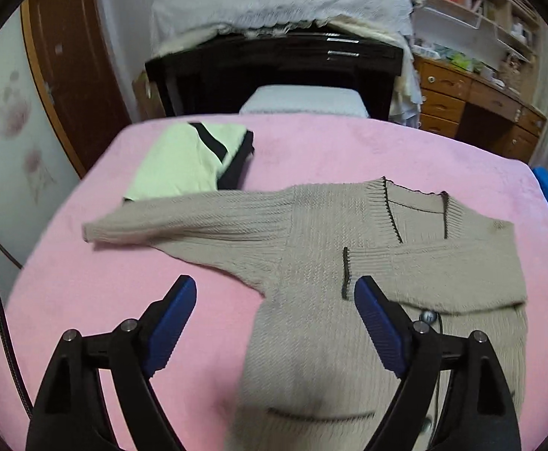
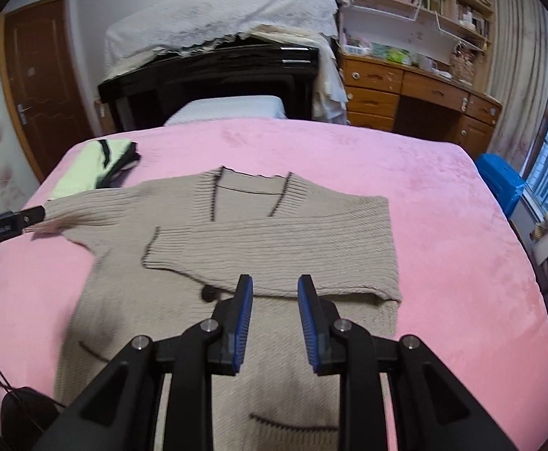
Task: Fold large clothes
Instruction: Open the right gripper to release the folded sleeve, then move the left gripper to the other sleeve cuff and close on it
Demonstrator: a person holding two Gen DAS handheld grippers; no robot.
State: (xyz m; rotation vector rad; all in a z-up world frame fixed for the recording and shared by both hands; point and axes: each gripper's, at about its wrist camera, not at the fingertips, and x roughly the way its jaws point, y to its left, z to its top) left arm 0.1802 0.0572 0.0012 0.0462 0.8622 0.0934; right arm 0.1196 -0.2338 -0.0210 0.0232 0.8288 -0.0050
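Note:
A beige knit cardigan (image 1: pixel 311 248) with dark trim lies flat on the pink bed (image 1: pixel 85 282). Its right sleeve (image 1: pixel 443 274) is folded across the chest; its left sleeve (image 1: pixel 183 221) stretches out to the left. My left gripper (image 1: pixel 275 293) is wide open and empty above the cardigan's left side. In the right wrist view the cardigan (image 2: pixel 236 225) lies centred, and my right gripper (image 2: pixel 275 285) hovers over its middle, jaws partly open and empty. The left gripper's fingers (image 2: pixel 22 220) show at the left edge near the outstretched sleeve's cuff.
A folded light-green garment with black trim (image 1: pixel 187 161) lies at the bed's far left. A black piano (image 1: pixel 274 75) under a white cover stands beyond the bed. A wooden desk (image 2: pixel 416 101) and shelves stand at the right. A blue box (image 2: pixel 499 184) sits by the window.

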